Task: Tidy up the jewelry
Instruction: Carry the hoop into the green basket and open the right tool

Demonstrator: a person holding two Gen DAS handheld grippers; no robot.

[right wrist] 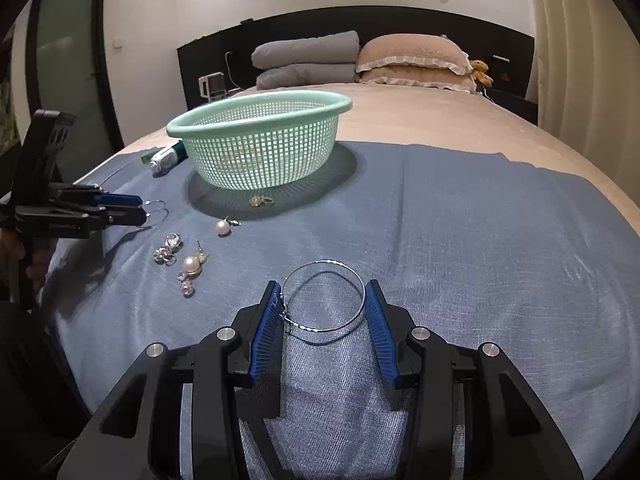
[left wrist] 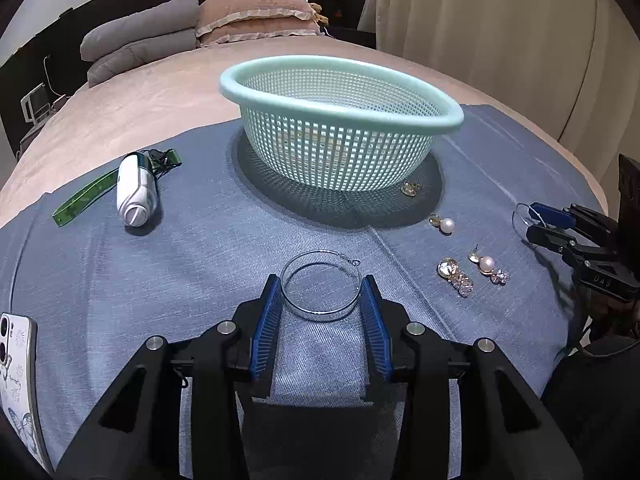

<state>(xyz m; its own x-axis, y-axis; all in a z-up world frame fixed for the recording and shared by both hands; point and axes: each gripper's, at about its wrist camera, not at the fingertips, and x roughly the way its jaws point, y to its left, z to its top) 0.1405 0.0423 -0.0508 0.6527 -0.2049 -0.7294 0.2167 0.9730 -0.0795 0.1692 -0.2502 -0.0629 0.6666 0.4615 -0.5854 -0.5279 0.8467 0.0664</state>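
Note:
Each gripper has a thin silver hoop earring pinched across its width. My left gripper [left wrist: 322, 296] is shut on one hoop earring [left wrist: 320, 312], both blue pads touching its sides. My right gripper [right wrist: 323, 300] is shut on the other hoop earring [right wrist: 332, 326], held just above the blue cloth with its shadow beneath. A mint mesh basket [left wrist: 340, 110] stands behind. Between the grippers lie a pearl stud [left wrist: 447, 225], a gold crystal earring [left wrist: 454, 276], a pearl drop earring [left wrist: 488, 266] and a small gold piece [left wrist: 411, 189] by the basket's foot.
The blue cloth [right wrist: 460, 240] covers the foot of a bed. A white handheld device [left wrist: 136, 192] and a green ruler [left wrist: 84, 196] lie at the left, a phone [left wrist: 18, 380] at the near left edge. Pillows [right wrist: 412, 60] and a curtain stand beyond.

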